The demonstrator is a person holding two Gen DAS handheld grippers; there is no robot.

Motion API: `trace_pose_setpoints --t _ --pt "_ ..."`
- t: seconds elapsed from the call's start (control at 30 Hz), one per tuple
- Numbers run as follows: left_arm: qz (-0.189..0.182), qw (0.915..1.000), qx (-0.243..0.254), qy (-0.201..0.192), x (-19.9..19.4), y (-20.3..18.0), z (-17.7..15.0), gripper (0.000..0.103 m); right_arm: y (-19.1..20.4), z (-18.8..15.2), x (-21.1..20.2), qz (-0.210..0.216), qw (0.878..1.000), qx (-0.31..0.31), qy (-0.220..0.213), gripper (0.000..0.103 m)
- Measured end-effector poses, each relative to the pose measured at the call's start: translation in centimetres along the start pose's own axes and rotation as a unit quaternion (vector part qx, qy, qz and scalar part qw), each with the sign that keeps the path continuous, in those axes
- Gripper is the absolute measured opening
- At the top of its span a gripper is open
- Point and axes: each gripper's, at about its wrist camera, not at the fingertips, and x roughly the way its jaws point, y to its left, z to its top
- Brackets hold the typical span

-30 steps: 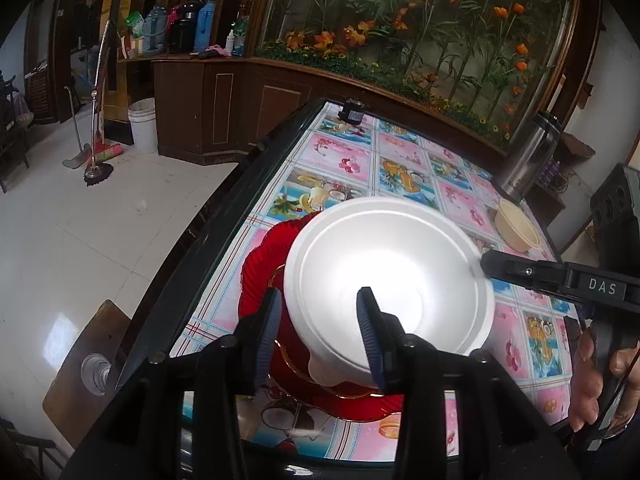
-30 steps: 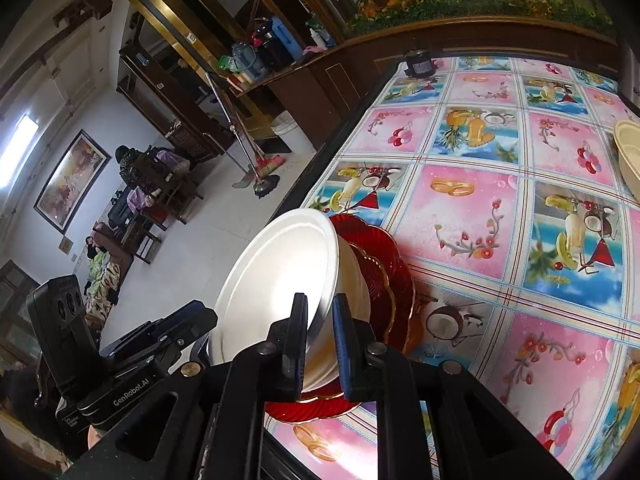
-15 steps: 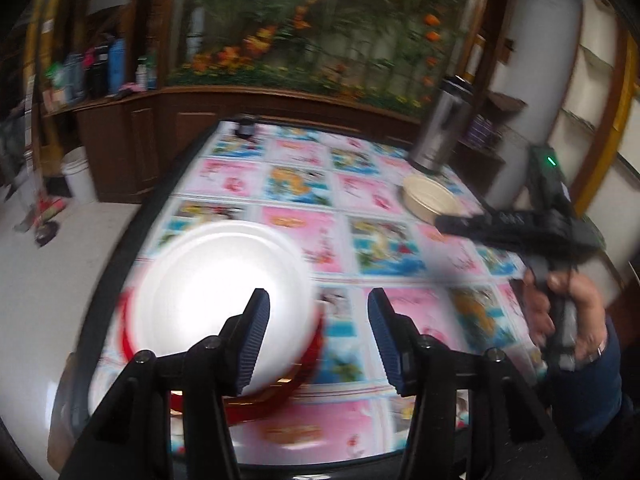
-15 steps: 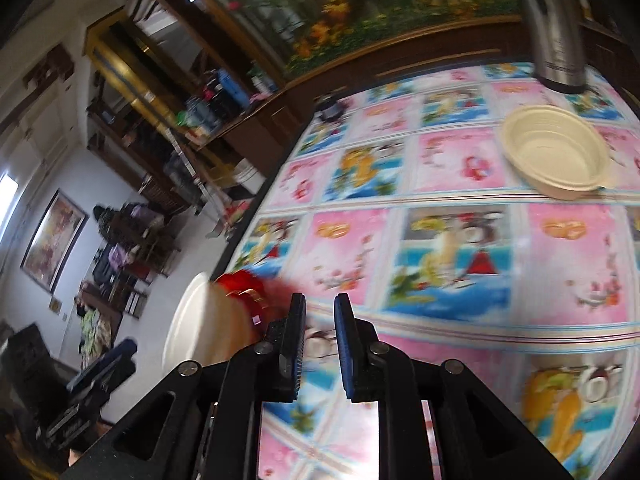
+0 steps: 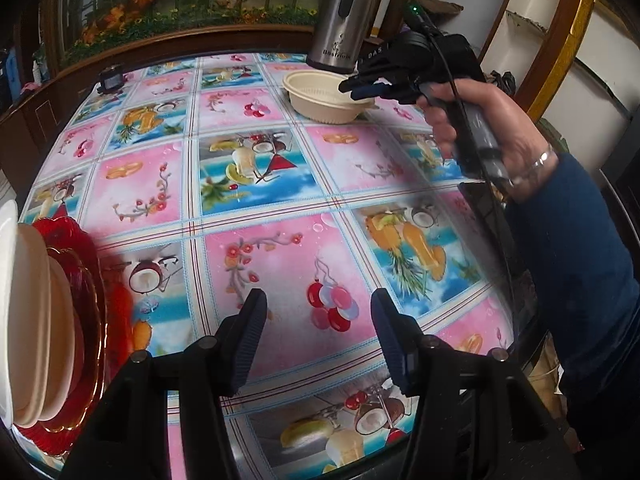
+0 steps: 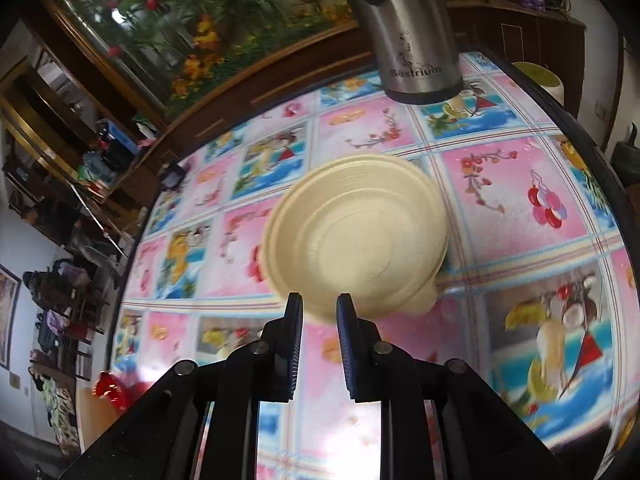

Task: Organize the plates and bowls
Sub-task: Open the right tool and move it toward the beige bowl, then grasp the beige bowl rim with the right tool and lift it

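Bowl (image 6: 356,236), cream-coloured, sits alone on the patterned surface (image 6: 520,208) in the middle of the right wrist frame, just below a steel flask (image 6: 412,40). In the left wrist frame the same bowl (image 5: 326,98) lies at upper centre, well apart from the stack (image 5: 40,320) of pale dishes on red plates at the far left edge.

Right gripper (image 6: 319,312) points at the bowl's near rim; its jaws stand only narrowly apart with nothing between them, and the rim lies just beyond the tips. A hand (image 5: 480,120) carries this gripper at the upper right of the left wrist frame. Left gripper (image 5: 316,340) hangs over bare surface at lower centre, jaws released, about half spread and empty.

The step in hand looks like a reach for the lone bowl, so it can join the stack. The next move probably calls for widening the right jaws, slipping one inside and one outside the rim, then clenching before lifting. The bowl looks light and may skid if nudged.
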Motion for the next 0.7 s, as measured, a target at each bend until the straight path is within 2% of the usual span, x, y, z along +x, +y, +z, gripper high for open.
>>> trace_pose_setpoints --t 0.1,0.27,0.37,0.53,0.6,0.7 --pt "0.004 0.9999 -0.007 0.006 0.6 0.4 0.1 0.053 -1.2 0.8 1.5 0.001 1.0 0.014 0.018 0.019" --pt "0.005 0.9998 -0.016 0.006 0.7 1.0 0.3 0.053 -0.1 -0.8 2.2 -0.007 0.998 -0.03 0.052 0.02" --pt "0.006 0.9998 -0.017 0.004 0.6 1.2 0.1 0.053 1.5 -3.9 1.5 0.01 0.994 -0.068 0.088 0.026" --pt "0.006 0.9997 -0.022 -0.001 0.0 1.7 -0.2 0.053 4.0 -12.2 -2.2 0.068 0.977 -0.142 0.145 0.031" --pt "0.005 0.9997 -0.025 -0.004 -0.2 1.9 0.0 0.053 4.4 -14.8 -4.8 0.081 0.973 -0.171 0.134 0.031" --pt "-0.003 0.9995 -0.029 -0.009 -0.4 1.9 0.8 0.053 2.0 -16.7 -10.2 0.079 0.985 -0.14 0.058 0.031"
